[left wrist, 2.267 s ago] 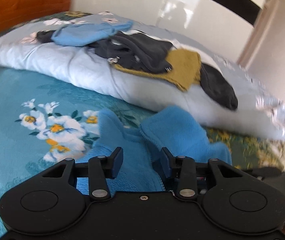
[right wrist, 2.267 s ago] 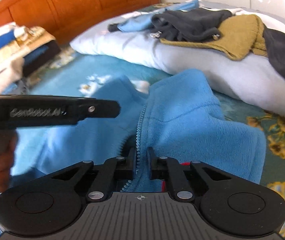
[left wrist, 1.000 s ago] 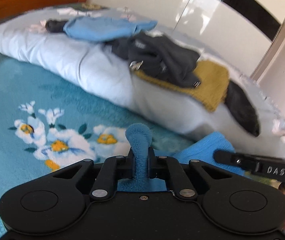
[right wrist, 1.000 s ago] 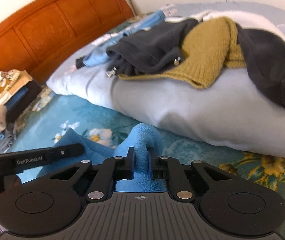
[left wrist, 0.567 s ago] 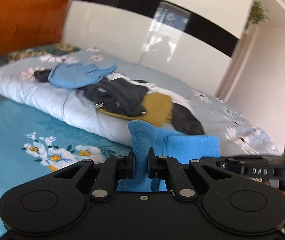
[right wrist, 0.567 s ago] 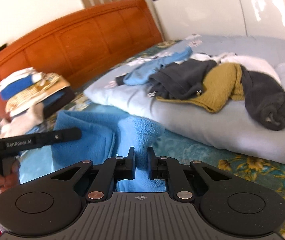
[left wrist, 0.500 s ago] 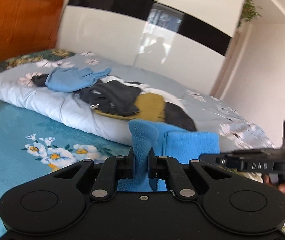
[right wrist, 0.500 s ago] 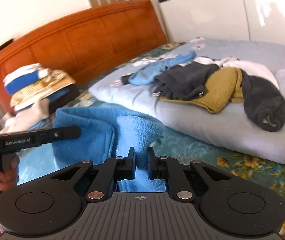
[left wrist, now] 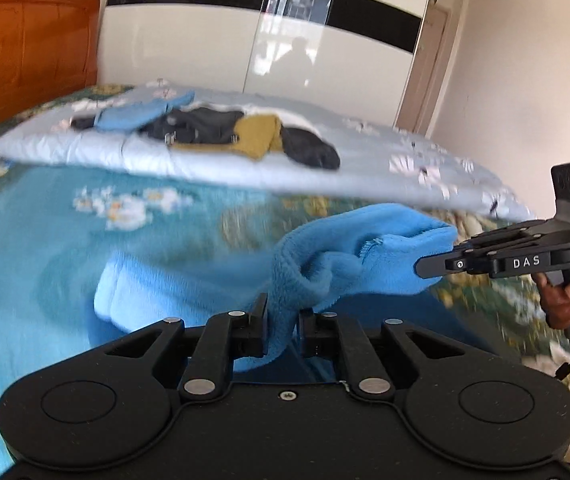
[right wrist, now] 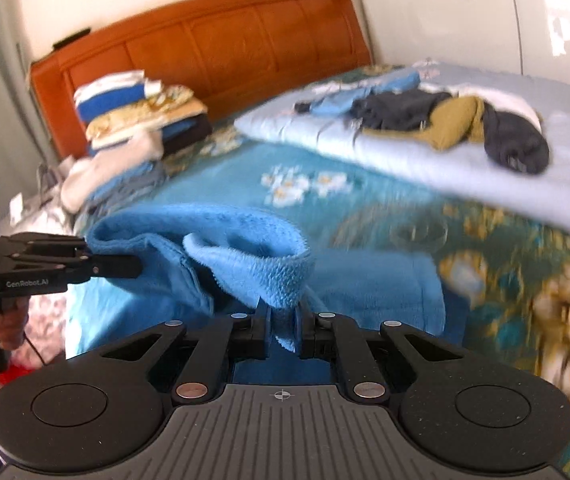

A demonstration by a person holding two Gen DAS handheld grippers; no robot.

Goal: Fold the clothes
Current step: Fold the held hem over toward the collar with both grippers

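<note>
A blue fleece jacket (left wrist: 349, 256) hangs between both grippers above the teal floral bedspread (left wrist: 37, 240). My left gripper (left wrist: 281, 330) is shut on one edge of the fleece; it also shows in the right wrist view (right wrist: 125, 266) at the left. My right gripper (right wrist: 283, 332) is shut on the other edge of the fleece jacket (right wrist: 245, 252); it shows in the left wrist view (left wrist: 437, 268) at the right, pinching the cloth. The lower part of the jacket (left wrist: 157, 292) trails down on the bed.
A pale blue quilt (left wrist: 205, 164) lies across the bed with a pile of unfolded clothes (left wrist: 221, 132), dark, mustard and light blue. Folded items (right wrist: 137, 116) are stacked by the orange headboard (right wrist: 225, 48). White wardrobe doors (left wrist: 213, 48) stand behind.
Both grippers have lifted higher and moved apart, stretching the fleece between them. The views now sit well above the bed, with motion blur.
</note>
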